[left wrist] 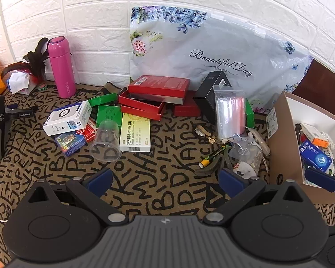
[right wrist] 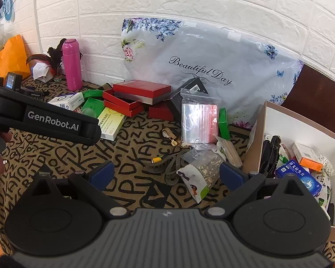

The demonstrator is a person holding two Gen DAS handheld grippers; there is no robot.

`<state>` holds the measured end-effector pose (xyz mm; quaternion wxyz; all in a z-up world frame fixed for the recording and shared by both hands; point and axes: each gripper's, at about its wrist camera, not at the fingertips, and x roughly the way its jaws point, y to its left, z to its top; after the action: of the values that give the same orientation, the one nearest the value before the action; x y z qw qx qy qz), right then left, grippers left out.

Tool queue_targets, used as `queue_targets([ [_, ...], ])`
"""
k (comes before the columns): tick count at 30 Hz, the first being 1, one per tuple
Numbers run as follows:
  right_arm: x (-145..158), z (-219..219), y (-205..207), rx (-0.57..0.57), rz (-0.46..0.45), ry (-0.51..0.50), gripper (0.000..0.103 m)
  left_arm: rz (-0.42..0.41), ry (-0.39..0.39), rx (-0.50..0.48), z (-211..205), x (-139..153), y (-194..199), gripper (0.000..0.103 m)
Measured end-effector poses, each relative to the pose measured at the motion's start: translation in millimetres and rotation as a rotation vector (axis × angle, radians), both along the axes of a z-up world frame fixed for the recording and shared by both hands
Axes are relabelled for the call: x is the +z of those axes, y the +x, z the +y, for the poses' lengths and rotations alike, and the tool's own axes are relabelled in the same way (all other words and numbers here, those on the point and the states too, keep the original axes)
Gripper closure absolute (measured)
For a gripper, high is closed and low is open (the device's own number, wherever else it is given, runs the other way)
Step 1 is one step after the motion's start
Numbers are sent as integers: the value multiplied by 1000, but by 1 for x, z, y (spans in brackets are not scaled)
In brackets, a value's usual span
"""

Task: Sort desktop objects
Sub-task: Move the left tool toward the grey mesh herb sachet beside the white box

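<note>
White brick wall behind, letter-print cloth [left wrist: 163, 167] below. Left wrist view: left gripper [left wrist: 165, 182] spread wide, empty, over bare cloth; clear cup [left wrist: 106, 141] on its side ahead-left, near yellow medicine box [left wrist: 135, 132]. Right wrist view: right gripper [right wrist: 166, 176] fully open, empty; snack pouch [right wrist: 199, 174] between fingers, untouched; cardboard box [right wrist: 301, 134] at right.

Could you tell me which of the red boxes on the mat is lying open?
The lidless red tray in the stack's middle; the red box above it is closed.

Black tongs [left wrist: 165, 179] with blue pads [left wrist: 99, 178], silver screws, ribbed grey housing.
</note>
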<state>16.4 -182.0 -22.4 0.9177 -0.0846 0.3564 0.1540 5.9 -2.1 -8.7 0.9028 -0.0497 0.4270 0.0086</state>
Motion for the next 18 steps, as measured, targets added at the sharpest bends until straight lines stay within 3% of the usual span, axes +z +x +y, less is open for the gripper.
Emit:
queue_targets([
  [18, -10, 3, 9, 11, 22, -3, 5, 47, 15, 13, 2, -13, 15, 0],
])
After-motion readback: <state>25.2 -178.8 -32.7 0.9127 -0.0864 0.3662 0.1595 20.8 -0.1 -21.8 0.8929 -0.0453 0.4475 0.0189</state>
